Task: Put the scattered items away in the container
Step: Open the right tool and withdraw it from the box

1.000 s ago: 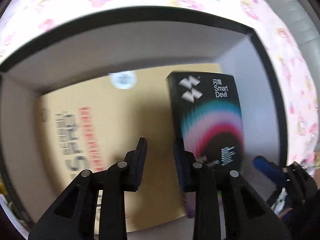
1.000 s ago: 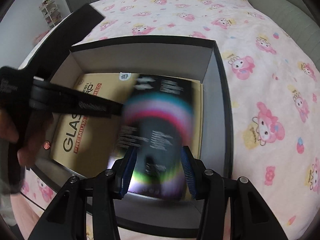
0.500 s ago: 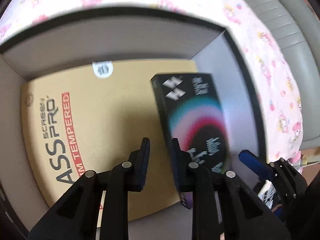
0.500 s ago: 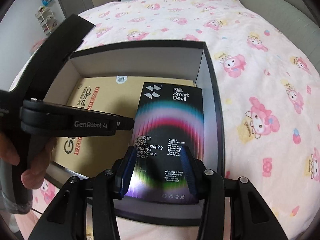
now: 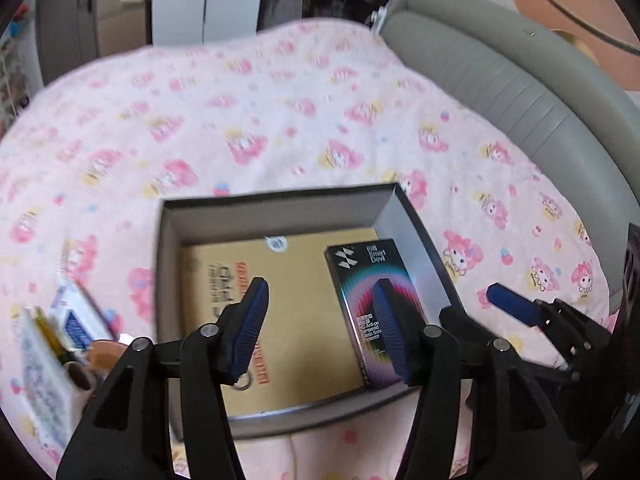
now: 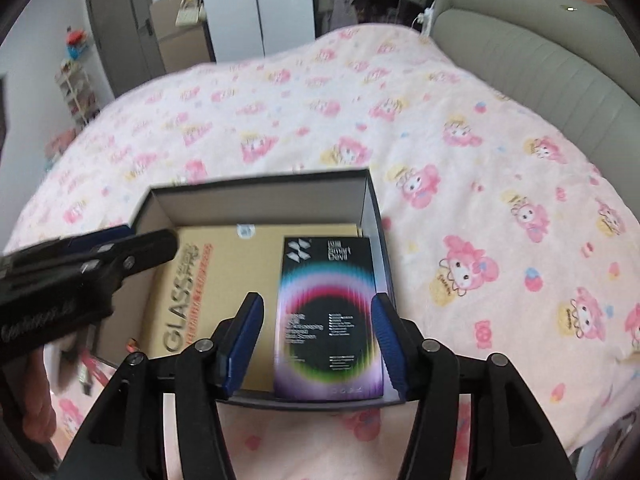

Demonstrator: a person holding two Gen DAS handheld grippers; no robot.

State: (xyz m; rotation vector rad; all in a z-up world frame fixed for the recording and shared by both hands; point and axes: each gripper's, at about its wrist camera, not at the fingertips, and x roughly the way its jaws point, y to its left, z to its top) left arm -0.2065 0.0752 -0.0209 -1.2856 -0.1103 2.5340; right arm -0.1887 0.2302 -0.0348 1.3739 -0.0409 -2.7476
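Note:
An open dark box (image 5: 280,196) (image 6: 260,184) sits on a pink patterned bedspread. Inside lie a tan screen-protector package (image 5: 304,312) (image 6: 216,280) and a black "Smart Devil" package (image 5: 364,276) (image 6: 328,312) along the right wall. My left gripper (image 5: 322,328) is open and empty, above the box's near side. My right gripper (image 6: 316,340) is open and empty, its fingers apart on either side of the black package, above the box's near edge. The right gripper also shows in the left wrist view (image 5: 516,308); the left gripper shows in the right wrist view (image 6: 100,256).
Several loose items lie on the bedspread left of the box: a white and blue packet (image 5: 72,316), a patterned flat pack (image 5: 40,380) and a small roll (image 5: 80,376). A grey padded headboard (image 5: 520,92) (image 6: 540,64) curves along the right. Cupboards stand behind the bed.
The right gripper opened and let go of the black package, which now lies in the box. Both grippers have pulled up and back from the box; the left one opened wider.

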